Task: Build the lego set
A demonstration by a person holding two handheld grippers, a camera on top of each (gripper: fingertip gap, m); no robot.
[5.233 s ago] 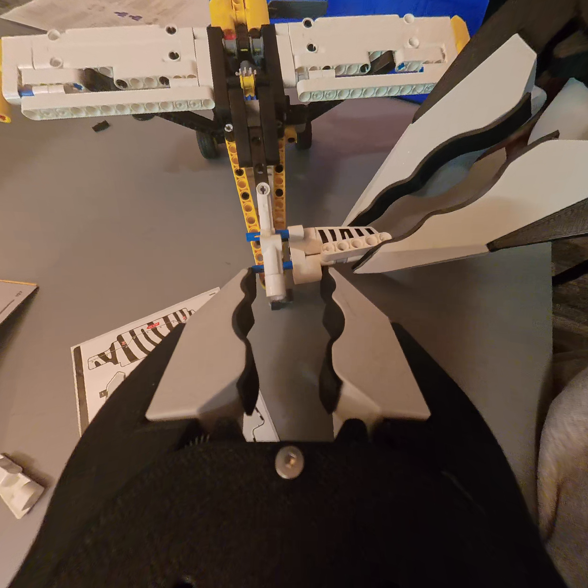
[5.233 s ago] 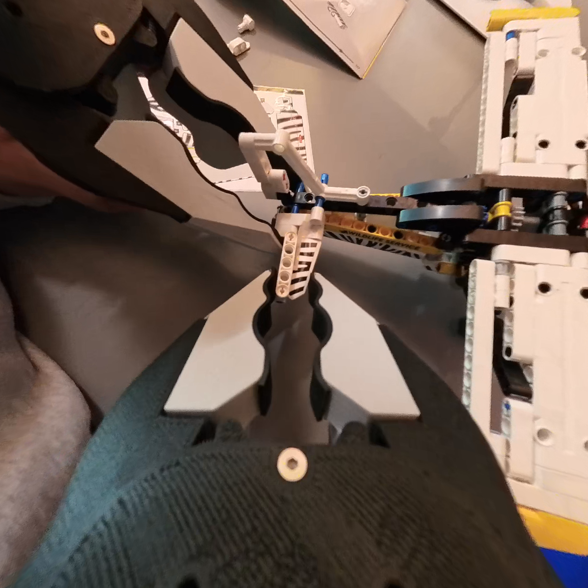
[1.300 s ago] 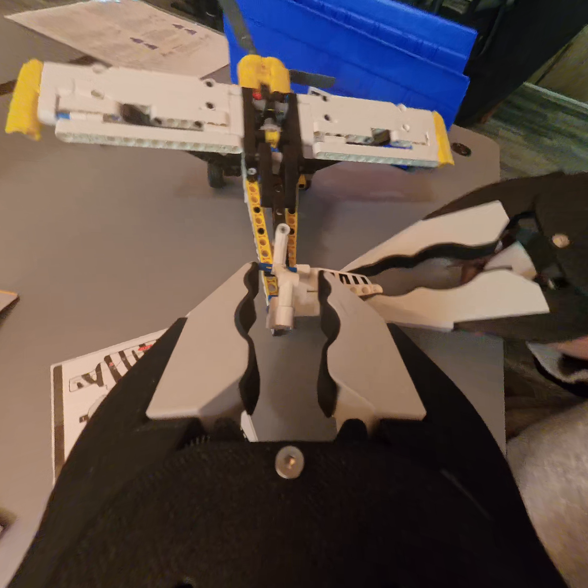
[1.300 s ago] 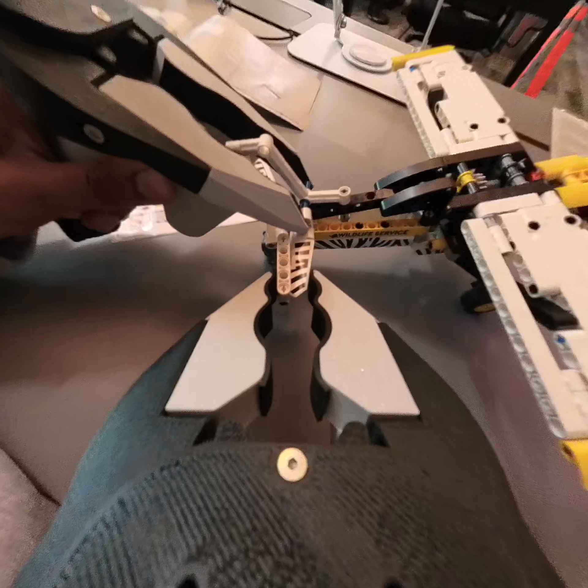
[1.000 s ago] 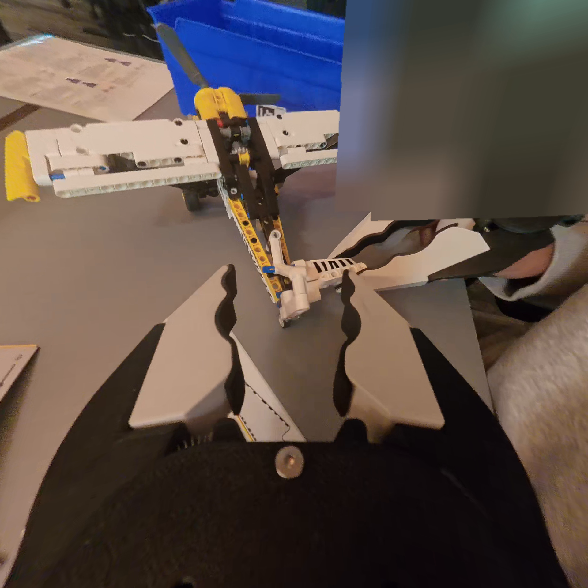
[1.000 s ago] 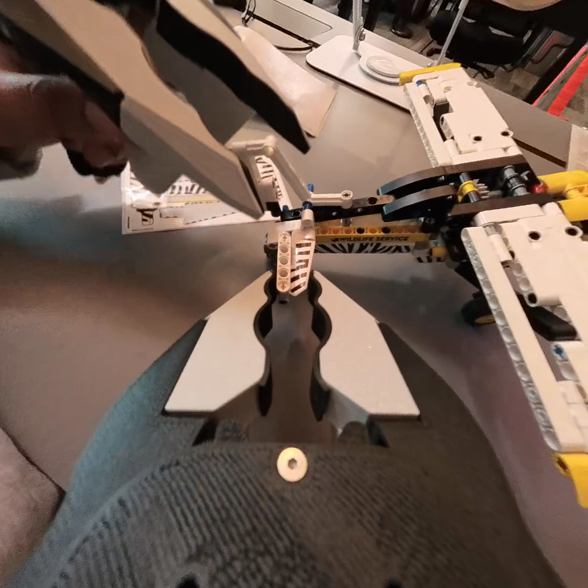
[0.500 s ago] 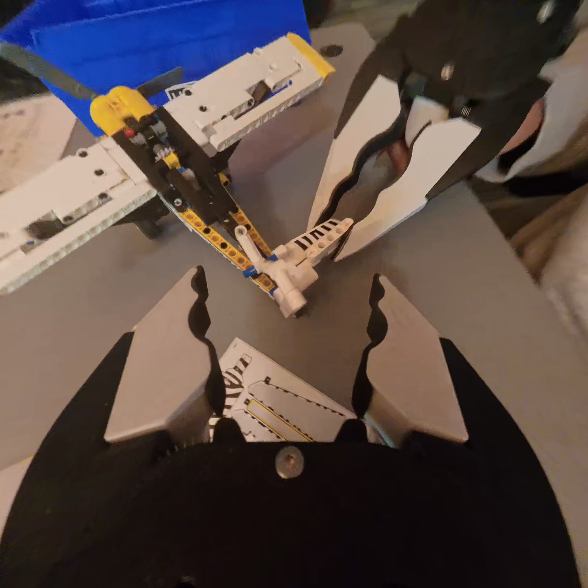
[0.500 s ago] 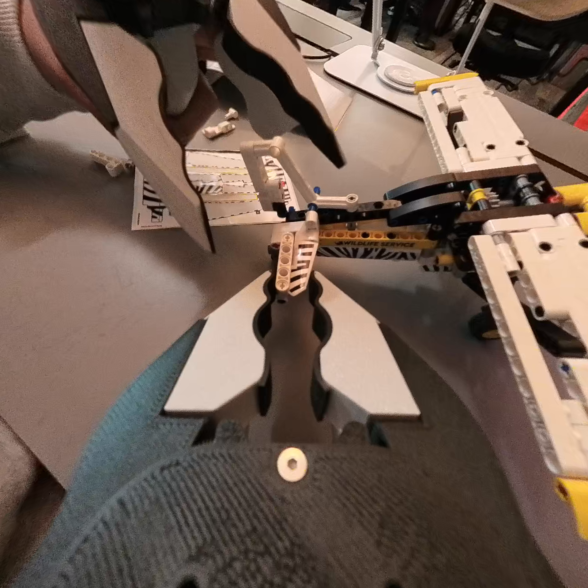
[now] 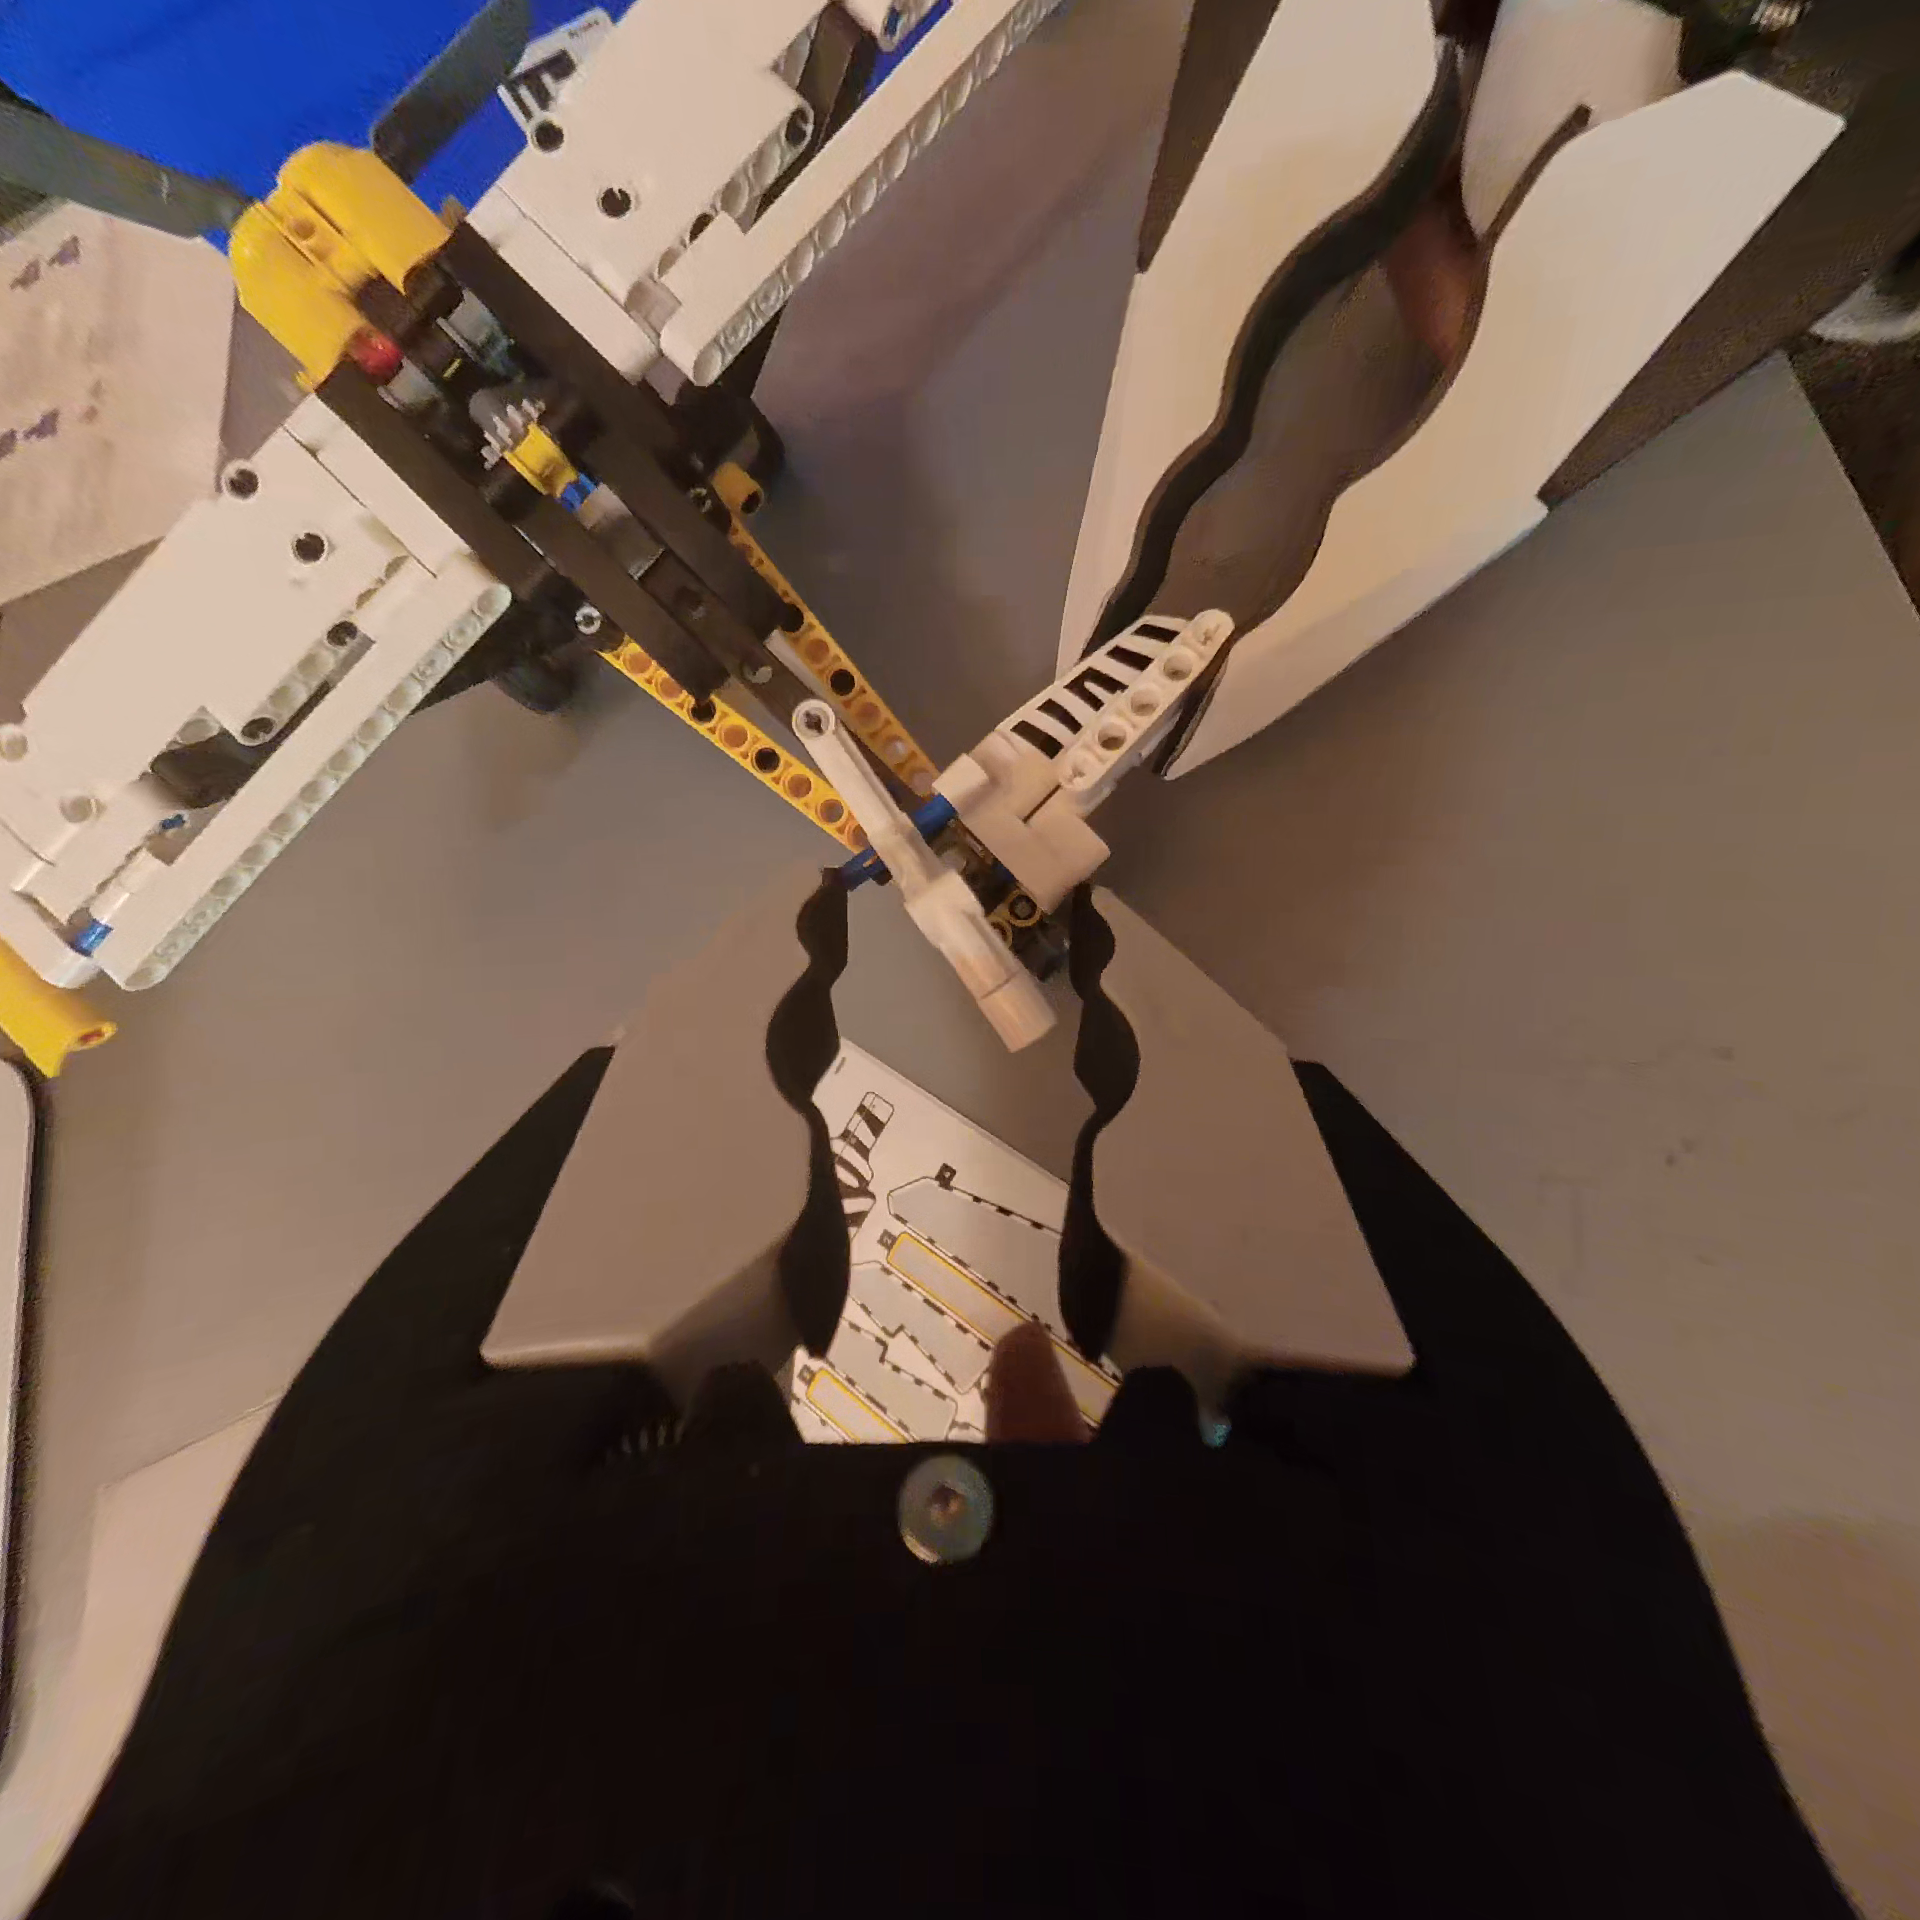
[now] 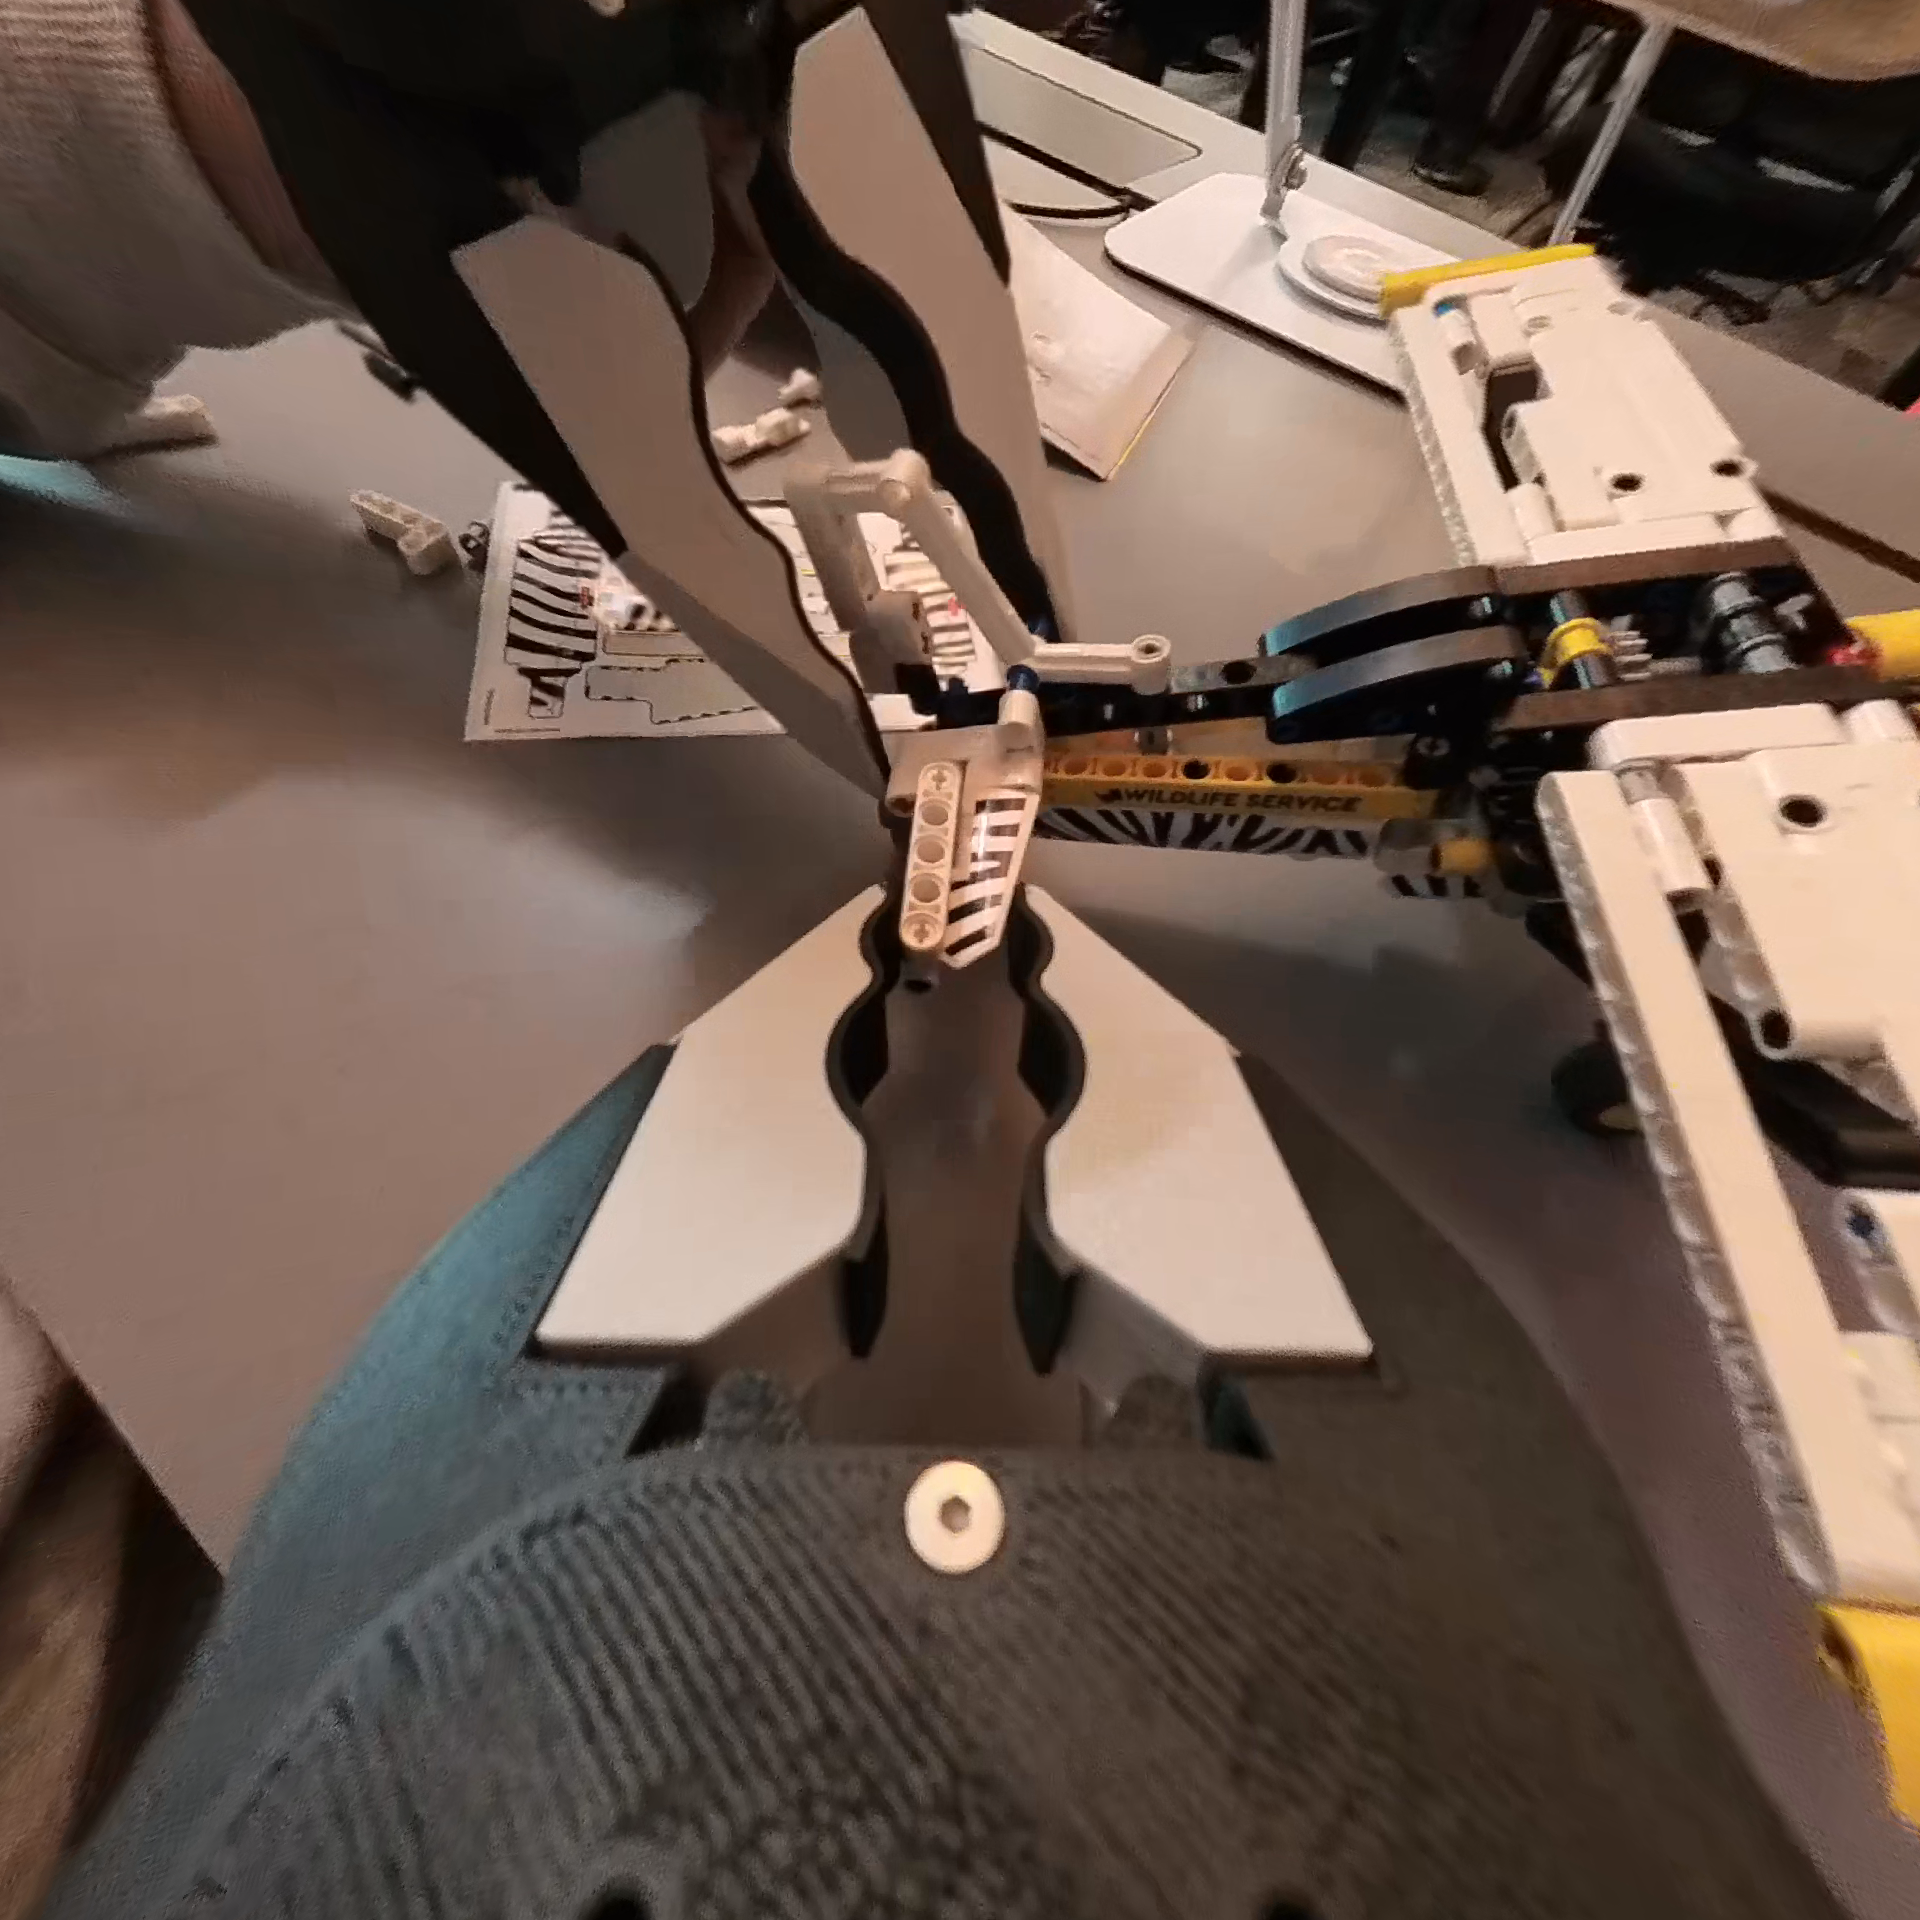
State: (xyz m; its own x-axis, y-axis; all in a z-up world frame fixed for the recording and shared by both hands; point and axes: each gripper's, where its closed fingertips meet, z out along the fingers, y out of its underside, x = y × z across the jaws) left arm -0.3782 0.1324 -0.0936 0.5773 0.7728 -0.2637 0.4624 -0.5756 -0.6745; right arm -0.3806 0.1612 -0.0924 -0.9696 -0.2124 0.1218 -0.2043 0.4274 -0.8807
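Note:
The Lego plane (image 9: 343,582) with white wings, a yellow nose and a black-and-yellow fuselage stands on the grey table (image 9: 1455,1039). It also shows in the right wrist view (image 10: 1662,852). My left gripper (image 9: 956,899) comes from above and is closed around the tail end, with its fingertips against the blue pin and the white tail parts. It shows in the right wrist view too (image 10: 956,707). My right gripper (image 10: 956,925) is shut on the zebra-striped white fin (image 10: 961,862) at the tail's side. The left wrist view shows this gripper (image 9: 1127,743) and the fin (image 9: 1101,717).
A sticker sheet (image 9: 935,1174) lies under the tail, also in the right wrist view (image 10: 582,665). Loose white pieces (image 10: 405,530) and a booklet (image 10: 1091,353) lie beyond it. A lamp base (image 10: 1278,249) stands further back. A blue bin (image 9: 208,62) stands behind the plane's nose. Left and right tips are no more than a few centimetres apart. The Lego plane (image 9: 343,582) lies around 10 cm away from my left fingertips.
My left gripper let go of the tail, opened wide and pulled back, then moved in again and closed around the tail end. My right gripper stayed shut on the striped fin.

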